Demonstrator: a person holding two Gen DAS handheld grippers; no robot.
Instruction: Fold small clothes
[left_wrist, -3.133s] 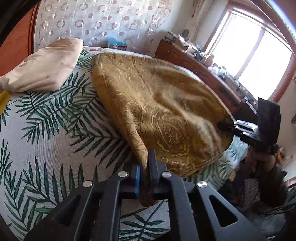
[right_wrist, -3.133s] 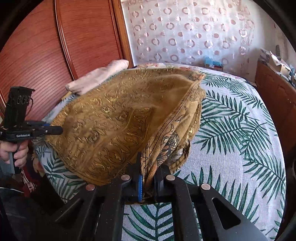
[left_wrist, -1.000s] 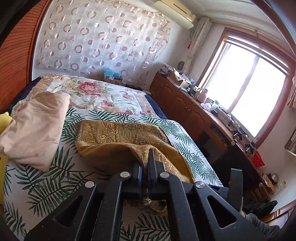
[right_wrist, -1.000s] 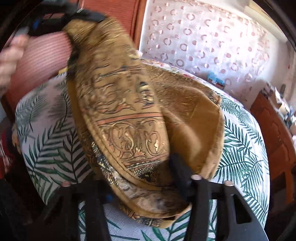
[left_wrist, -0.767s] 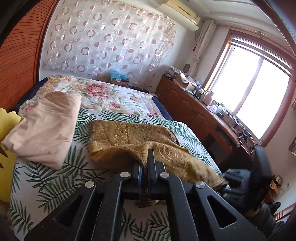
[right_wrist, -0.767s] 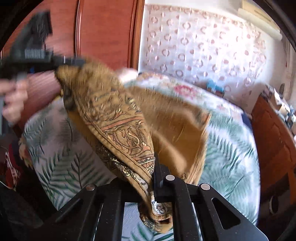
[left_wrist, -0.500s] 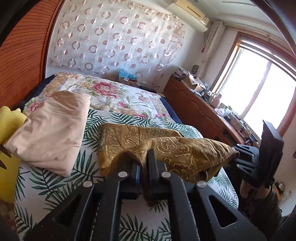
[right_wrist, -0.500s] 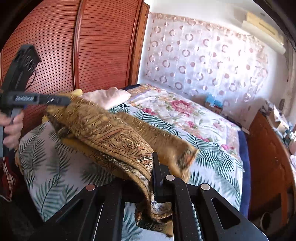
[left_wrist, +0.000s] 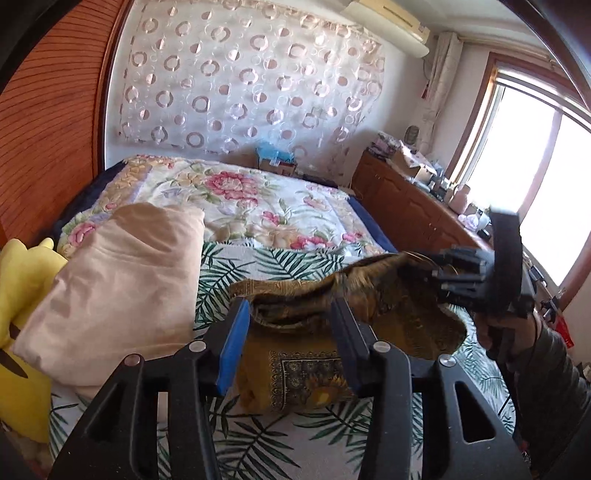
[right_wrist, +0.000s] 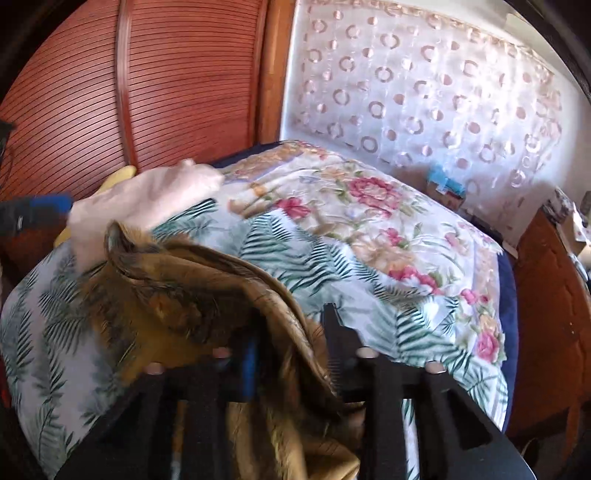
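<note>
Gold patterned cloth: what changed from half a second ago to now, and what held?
The left gripper has opened its jaws, letting go of the gold patterned cloth, whose folded-over edge now sags between them. The right gripper has swung in close and also looks open, though blurred. The beige folded garment and the palm-leaf bedspread stayed put.

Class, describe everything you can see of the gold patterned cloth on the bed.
The gold patterned cloth looks like woven mustard fabric with darker ornamental borders. It lies bunched and partly folded on the palm-leaf bedspread, beside a beige folded cloth. Its upper layer passes between the spread fingers of the left gripper and drapes across the right gripper, whose jaws also stand apart.
</note>
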